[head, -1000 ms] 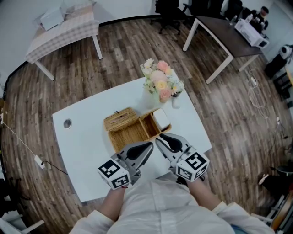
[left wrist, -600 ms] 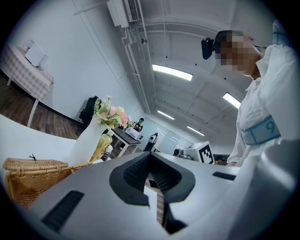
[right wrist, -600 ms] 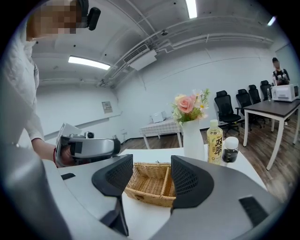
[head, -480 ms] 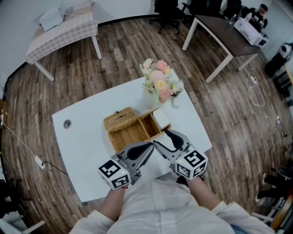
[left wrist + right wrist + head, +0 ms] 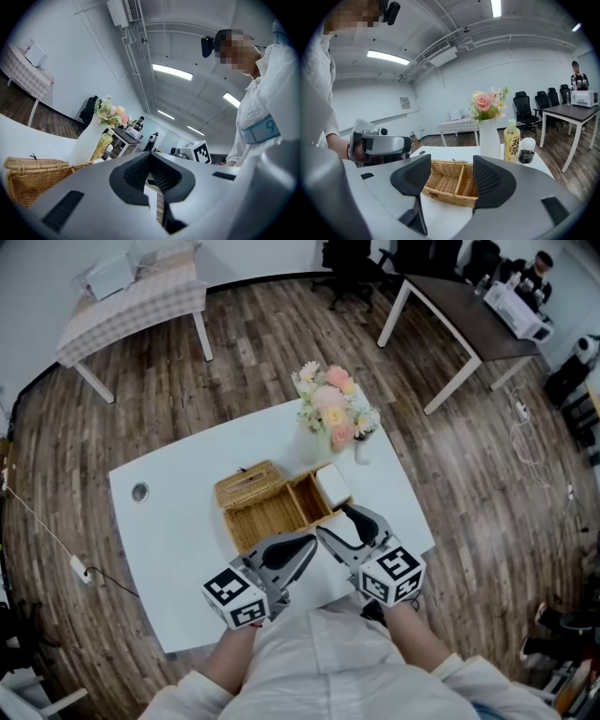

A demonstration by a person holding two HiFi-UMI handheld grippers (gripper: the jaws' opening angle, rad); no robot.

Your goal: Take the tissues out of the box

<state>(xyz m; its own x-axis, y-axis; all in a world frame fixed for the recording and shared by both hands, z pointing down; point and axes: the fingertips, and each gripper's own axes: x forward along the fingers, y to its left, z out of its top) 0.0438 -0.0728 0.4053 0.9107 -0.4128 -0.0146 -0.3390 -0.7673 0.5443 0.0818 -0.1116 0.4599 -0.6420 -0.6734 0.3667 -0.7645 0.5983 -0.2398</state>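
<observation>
The white pack of tissues [image 5: 331, 485] lies at the right end of the open woven wicker box [image 5: 265, 514], within its rim as far as the head view shows. The box's wicker lid [image 5: 247, 483] stands folded back on the far left side. In the right gripper view the box [image 5: 452, 183] shows two compartments split by a wicker divider; the tissues cannot be made out there.

The right tongs [image 5: 451, 171] point at the box from the near side. Their jaws are opening and stand wide apart with nothing gripped, and the box is seen through the gap. In the head view the right tongs [image 5: 345, 524] hover just beside the box's near right corner.

The left tongs [image 5: 150, 157] have their jaws brought together at the tips with nothing between them. In the head view the left tongs [image 5: 307, 542] hang near the box's near edge, close to the right tongs.

The box rests on a white rectangular desk [image 5: 178, 521]. Beyond it stands a white vase of pink and cream flowers [image 5: 330, 413], with a yellow drink bottle [image 5: 512, 140] and a small dark jar with a white cap [image 5: 528, 150] just beside the vase.
</observation>
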